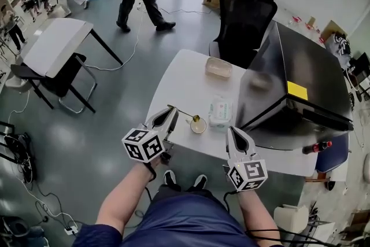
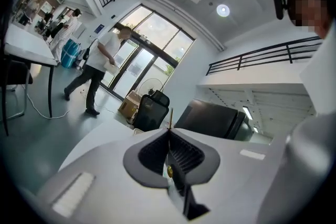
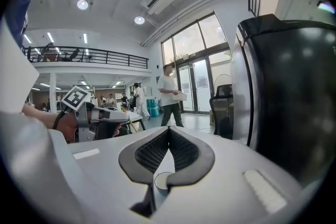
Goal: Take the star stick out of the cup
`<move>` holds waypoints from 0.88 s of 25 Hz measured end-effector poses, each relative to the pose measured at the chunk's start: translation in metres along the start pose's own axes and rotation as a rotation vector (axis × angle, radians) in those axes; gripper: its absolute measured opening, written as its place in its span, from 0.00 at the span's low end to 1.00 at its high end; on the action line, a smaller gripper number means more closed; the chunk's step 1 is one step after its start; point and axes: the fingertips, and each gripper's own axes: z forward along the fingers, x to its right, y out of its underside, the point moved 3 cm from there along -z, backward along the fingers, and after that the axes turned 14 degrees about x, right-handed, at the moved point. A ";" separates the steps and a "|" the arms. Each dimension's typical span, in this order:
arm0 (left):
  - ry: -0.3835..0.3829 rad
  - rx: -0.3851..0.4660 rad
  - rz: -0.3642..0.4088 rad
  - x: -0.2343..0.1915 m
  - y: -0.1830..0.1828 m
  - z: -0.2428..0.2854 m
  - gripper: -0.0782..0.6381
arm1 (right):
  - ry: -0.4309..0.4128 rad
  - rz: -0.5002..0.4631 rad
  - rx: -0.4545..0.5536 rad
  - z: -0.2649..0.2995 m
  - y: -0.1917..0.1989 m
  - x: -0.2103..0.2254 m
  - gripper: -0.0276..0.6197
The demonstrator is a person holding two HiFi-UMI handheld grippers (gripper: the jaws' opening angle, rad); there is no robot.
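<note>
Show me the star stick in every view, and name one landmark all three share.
Head view: star stick centre, slanting from the left gripper to the cup.
Left gripper view: centre, pinched in the shut jaws, tip poking past them.
Right gripper view: perhaps the faint yellowish line left of centre; too small to be sure.
Shared landmark: the black office chair.

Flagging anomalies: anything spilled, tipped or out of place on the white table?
Nothing stands out. The cup stands upright with no spill on the table; the star stick slants over its rim only because the left gripper is shut on it.
</note>
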 end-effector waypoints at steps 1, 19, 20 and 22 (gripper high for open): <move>0.003 0.015 0.003 0.003 -0.005 -0.002 0.12 | -0.001 -0.002 0.009 0.002 -0.003 0.002 0.05; 0.006 0.180 0.016 0.034 -0.062 -0.031 0.12 | -0.068 0.003 0.120 0.027 -0.041 0.012 0.05; 0.002 0.187 0.017 0.034 -0.064 -0.033 0.12 | -0.073 0.004 0.123 0.028 -0.042 0.011 0.05; -0.001 0.199 0.019 0.036 -0.067 -0.035 0.12 | -0.083 0.004 0.129 0.030 -0.043 0.011 0.05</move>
